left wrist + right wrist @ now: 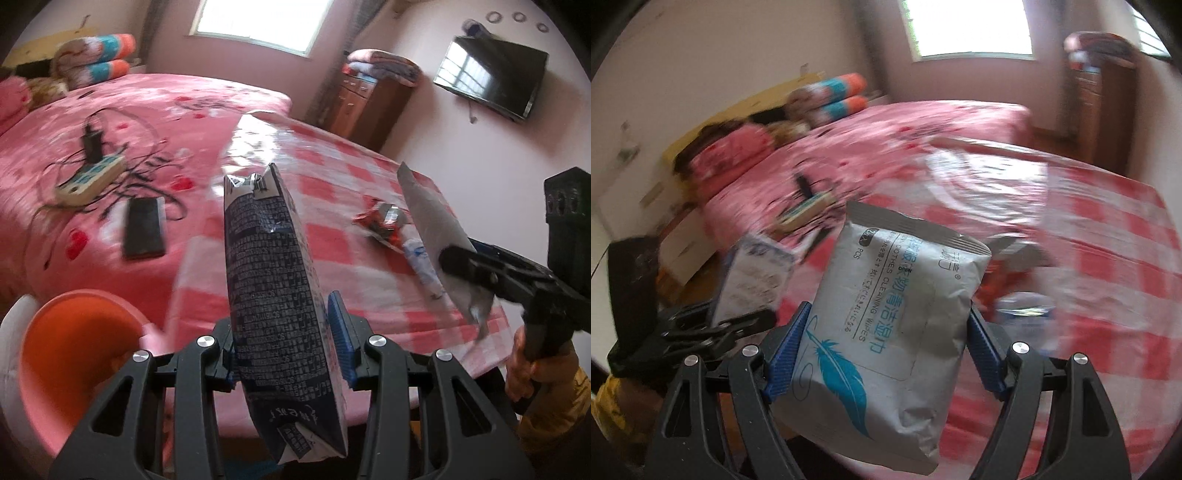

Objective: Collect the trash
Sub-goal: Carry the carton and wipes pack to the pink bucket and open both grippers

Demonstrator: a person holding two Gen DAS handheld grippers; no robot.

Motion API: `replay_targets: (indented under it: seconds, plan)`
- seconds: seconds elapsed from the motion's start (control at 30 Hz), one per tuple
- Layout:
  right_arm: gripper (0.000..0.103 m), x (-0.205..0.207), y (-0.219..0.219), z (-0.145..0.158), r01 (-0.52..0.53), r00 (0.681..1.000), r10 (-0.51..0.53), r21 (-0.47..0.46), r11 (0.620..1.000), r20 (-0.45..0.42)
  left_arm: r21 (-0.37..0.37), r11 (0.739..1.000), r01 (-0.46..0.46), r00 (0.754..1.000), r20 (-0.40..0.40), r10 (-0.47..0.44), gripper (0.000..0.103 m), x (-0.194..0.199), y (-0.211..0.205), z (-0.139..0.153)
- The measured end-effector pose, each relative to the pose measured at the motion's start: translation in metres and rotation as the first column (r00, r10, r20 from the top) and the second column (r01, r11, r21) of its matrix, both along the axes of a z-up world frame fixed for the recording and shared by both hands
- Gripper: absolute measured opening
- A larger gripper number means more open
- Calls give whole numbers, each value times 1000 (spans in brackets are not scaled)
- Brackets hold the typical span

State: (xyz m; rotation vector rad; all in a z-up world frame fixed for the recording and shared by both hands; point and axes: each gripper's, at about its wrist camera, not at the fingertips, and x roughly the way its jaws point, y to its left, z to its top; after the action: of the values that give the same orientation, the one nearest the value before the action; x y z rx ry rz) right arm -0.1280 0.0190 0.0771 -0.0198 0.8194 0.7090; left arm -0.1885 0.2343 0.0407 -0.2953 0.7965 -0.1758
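My left gripper (284,343) is shut on a dark blue drink carton (273,295) and holds it above the near edge of the red-checked table (332,240). My right gripper (886,332) is shut on a grey wet-wipes pack (890,325) with a blue feather print; the pack also shows in the left wrist view (439,236), held edge-on over the table's right side. A red snack wrapper (380,221) and a white-blue wrapper (421,262) lie on the table. The carton shows in the right wrist view (753,273) at left.
An orange-pink bin (74,365) stands at lower left beside the table. A pink bed (110,147) behind holds a phone (144,227), a power strip (88,179) and cables. A wooden cabinet (362,107) and a wall TV (487,77) are at the back.
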Motion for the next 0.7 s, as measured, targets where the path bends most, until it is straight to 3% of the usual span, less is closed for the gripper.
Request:
replay_targets:
  seconds: [0.37,0.7]
  plan:
    - [78,-24,121,-16,-292,955,291,-15,956,-50,32,973,-230,970,-74,231,42,-41,87,-28]
    - [79,-36,188,-34,-409,908,406,0,913,-100,60,944,-325,937,-116,330,42,-64,124,-52]
